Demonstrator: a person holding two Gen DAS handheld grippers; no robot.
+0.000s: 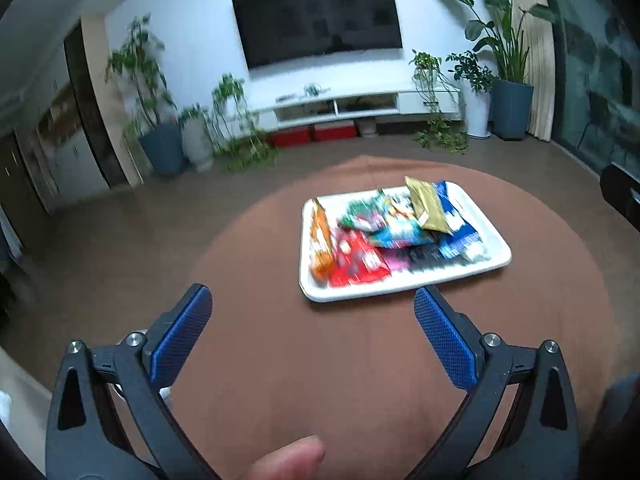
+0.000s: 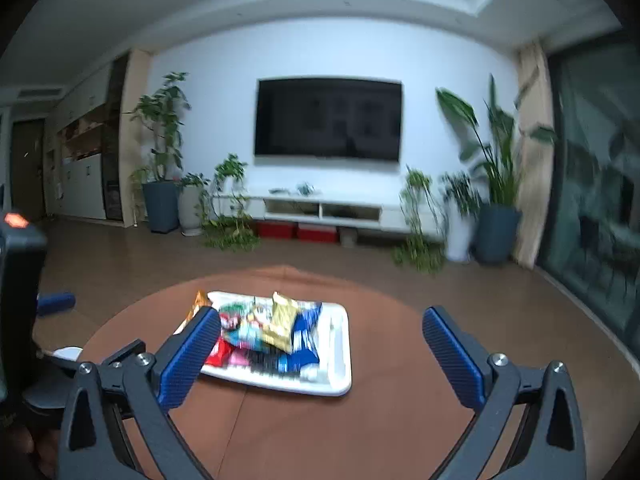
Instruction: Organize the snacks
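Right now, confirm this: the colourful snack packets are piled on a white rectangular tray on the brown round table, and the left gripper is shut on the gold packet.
Wrong on the grip. The left gripper stands open and empty, as the left wrist view shows. The gold packet lies with the other snack packets on the white rectangular tray on the brown round table.

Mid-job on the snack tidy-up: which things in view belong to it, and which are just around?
Job:
- white rectangular tray
- gold foil snack packet
- orange snack packet
- red snack packet
- blue snack packet

Just around:
- black wall television
- potted green plants
- red boxes under the white cabinet
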